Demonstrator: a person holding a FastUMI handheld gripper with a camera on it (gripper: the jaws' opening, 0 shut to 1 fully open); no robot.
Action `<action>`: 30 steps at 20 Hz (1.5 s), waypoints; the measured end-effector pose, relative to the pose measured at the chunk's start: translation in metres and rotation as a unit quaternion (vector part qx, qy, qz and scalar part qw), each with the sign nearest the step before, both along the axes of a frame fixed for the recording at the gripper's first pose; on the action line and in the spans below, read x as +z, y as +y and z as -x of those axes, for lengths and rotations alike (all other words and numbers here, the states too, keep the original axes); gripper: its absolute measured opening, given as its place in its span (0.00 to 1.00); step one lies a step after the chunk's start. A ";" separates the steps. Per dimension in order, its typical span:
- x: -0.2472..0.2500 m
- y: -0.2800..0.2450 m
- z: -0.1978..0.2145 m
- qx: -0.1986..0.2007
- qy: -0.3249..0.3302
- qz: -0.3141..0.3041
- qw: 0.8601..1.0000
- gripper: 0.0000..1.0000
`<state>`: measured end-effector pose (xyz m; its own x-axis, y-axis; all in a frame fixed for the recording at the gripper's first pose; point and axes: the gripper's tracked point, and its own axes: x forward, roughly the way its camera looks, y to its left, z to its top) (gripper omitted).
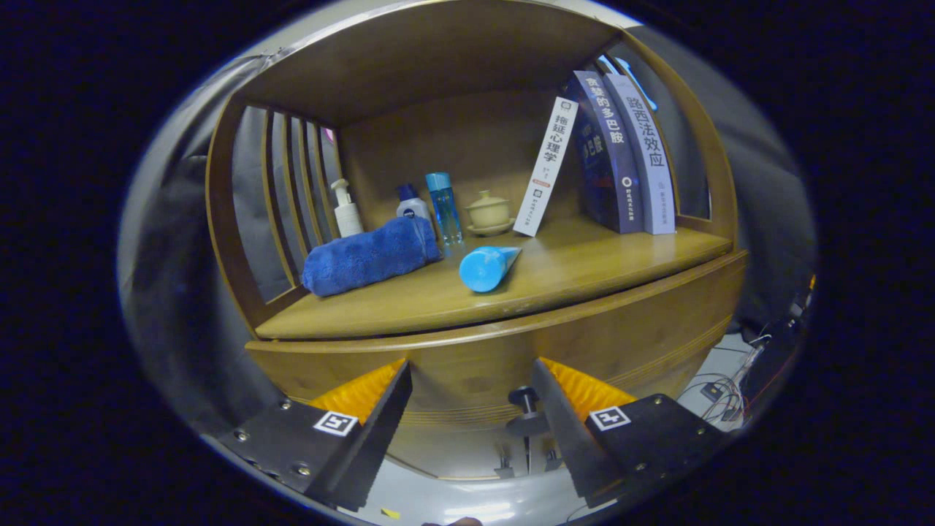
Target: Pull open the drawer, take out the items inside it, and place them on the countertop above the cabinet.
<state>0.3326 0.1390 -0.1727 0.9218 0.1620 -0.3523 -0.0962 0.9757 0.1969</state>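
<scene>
The tongs (471, 383) gape wide, holding nothing, before the closed wooden drawer (584, 343); its dark knob (524, 409) sits just inside the right finger. Beyond the fingers, the countertop (584, 274) carries a rolled blue towel (369, 256), a blue tube (488, 266), bottles (444, 208), a lidded cup (488, 212) and leaning books (621, 161). Cables (719, 391) trail on the floor to the right.

You are looking at three book spines on the countertop shelf. The leaning white book (546, 166) is showing "拖延心理学" down its spine. The dark blue book (608, 157) beside it is reading "贪婪的多巴胺", and the pale book (649, 157) against it is reading "路西法效应". Each gripper finger is carrying a small square black-and-white marker tag (335, 422); it is bearing no words. The bottle labels are staying too small to make out.
</scene>
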 end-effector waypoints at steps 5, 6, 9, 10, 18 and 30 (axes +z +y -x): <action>-0.001 0.000 -0.005 0.006 -0.002 -0.002 1.000 0.99; 0.000 0.001 -0.005 0.006 -0.005 -0.005 1.000 0.99; 0.013 0.013 0.002 0.028 -0.018 -0.025 0.999 0.99; 0.023 0.012 0.007 0.030 -0.029 -0.022 0.999 0.99; 0.150 -0.038 0.081 -0.031 -0.153 0.032 0.987 0.99; 0.238 -0.105 0.223 -0.106 -0.240 0.075 0.962 0.99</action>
<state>0.1097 0.0338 0.0648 0.9908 -0.0665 0.1177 0.0629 0.9974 0.0347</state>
